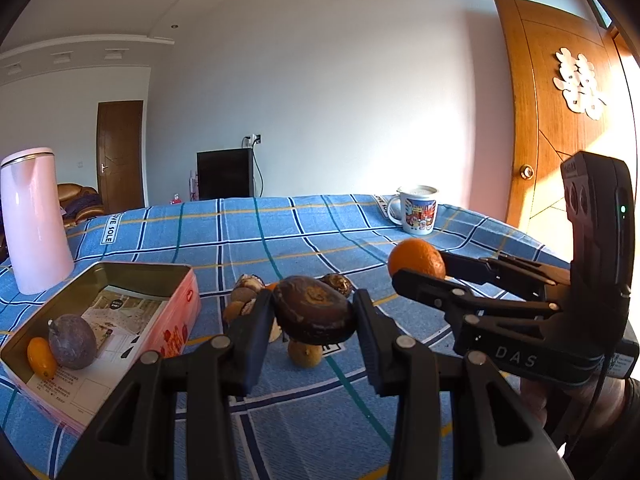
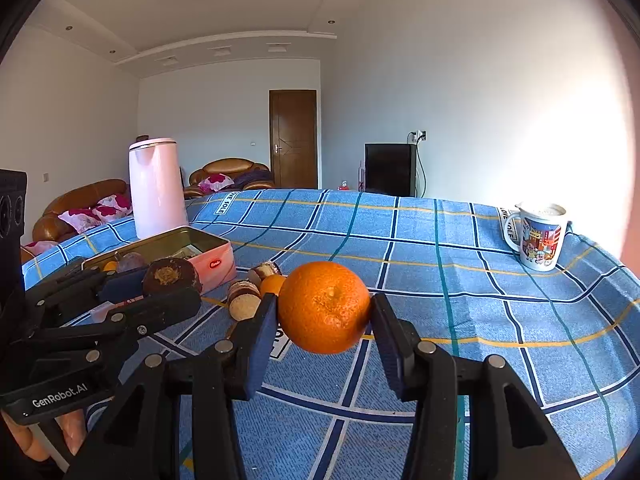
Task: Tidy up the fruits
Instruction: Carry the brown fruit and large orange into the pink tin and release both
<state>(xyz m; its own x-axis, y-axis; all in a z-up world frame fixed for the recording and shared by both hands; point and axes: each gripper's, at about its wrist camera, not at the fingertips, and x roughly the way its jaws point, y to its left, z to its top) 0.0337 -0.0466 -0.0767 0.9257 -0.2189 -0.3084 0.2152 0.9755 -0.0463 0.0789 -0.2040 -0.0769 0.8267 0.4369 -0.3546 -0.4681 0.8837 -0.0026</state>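
A blue plaid cloth (image 1: pixel 280 236) covers the surface in a white-walled room. Taking the open tin (image 1: pixel 104 320) as landmark: behind it stands a pink kettle (image 1: pixel 32 220); inside lie a purple fruit (image 1: pixel 72 342) and a small orange one (image 1: pixel 41 358). To its right, the left gripper (image 1: pixel 314 314) pinches a dark brown fruit (image 1: pixel 314 314) above loose fruits (image 1: pixel 248 292). Farther right, the right gripper (image 2: pixel 324 312) pinches an orange (image 2: pixel 324 307); farthest right, a mug (image 2: pixel 540 236) and a wooden door (image 1: pixel 560 120).

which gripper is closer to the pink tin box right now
Left. The left gripper, shut on a dark brown fruit, hangs just beside the pink tin box. The right gripper, shut on an orange, sits farther out, toward the mug side.
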